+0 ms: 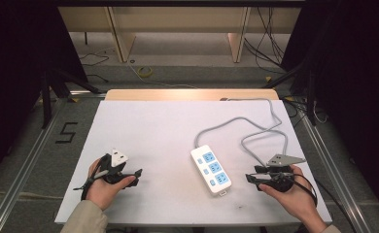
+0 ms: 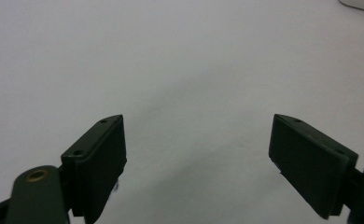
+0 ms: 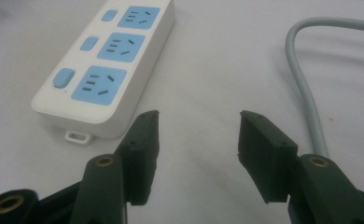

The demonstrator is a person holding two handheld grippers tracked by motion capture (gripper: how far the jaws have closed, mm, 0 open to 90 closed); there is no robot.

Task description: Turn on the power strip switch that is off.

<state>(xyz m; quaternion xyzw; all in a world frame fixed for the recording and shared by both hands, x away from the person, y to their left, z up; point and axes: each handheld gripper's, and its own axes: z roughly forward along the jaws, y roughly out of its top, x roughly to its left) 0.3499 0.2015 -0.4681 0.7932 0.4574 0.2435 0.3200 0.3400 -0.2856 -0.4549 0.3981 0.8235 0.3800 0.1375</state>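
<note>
The left gripper (image 1: 138,173) rests wide open and empty on the bare surface (image 1: 153,131), while the power strip (image 1: 210,169) lies just beside the right gripper (image 1: 249,178), also agape, which could snag its grey cord (image 1: 255,141).

Power strip (image 2: 363,4): a white corner only, cut by the top edge, far ahead and right of the left tongs (image 2: 196,149). Grey cord (image 3: 306,88): cut off at the top right edge; lower run hidden behind the right-hand jaw of the right tongs (image 3: 198,140). Socket markings in the high view: too small to read. Right tongs' jaw bases: cropped by the bottom edge.
</note>
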